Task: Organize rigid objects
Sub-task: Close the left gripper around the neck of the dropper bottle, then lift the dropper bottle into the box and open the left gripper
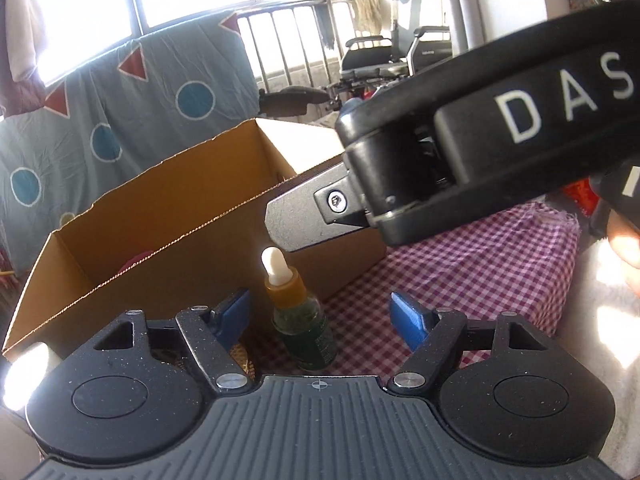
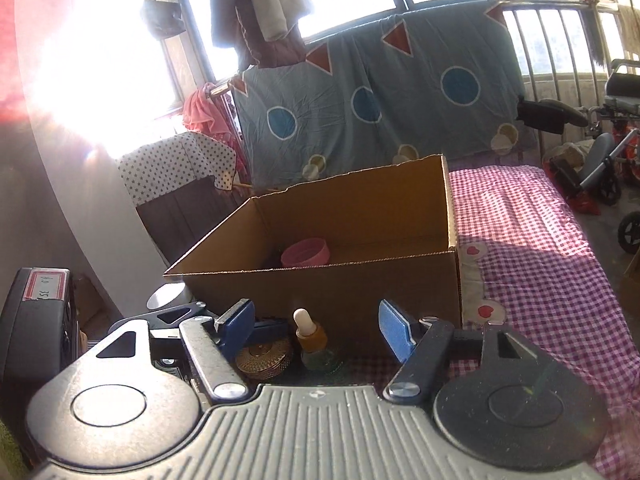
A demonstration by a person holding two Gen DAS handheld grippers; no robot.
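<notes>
A small dropper bottle (image 1: 302,320), green glass with an amber collar and white rubber bulb, stands upright on the checked cloth in front of an open cardboard box (image 1: 168,216). My left gripper (image 1: 320,316) is open, its blue pads on either side of the bottle and apart from it. The black housing of the right gripper (image 1: 480,152) hangs above and to the right. In the right wrist view the bottle (image 2: 310,338) also stands between the open right gripper (image 2: 316,330)'s pads, untouched. A gold round tin (image 2: 264,354) lies beside it. A pink round container (image 2: 306,252) sits inside the box (image 2: 360,280).
The pink-and-white checked cloth (image 2: 540,280) covers a bed that extends right of the box. A blue patterned sheet (image 2: 380,100) hangs on a railing behind. A wheelchair (image 1: 384,56) and other gear stand at the far right. Strong sun glare comes through the windows.
</notes>
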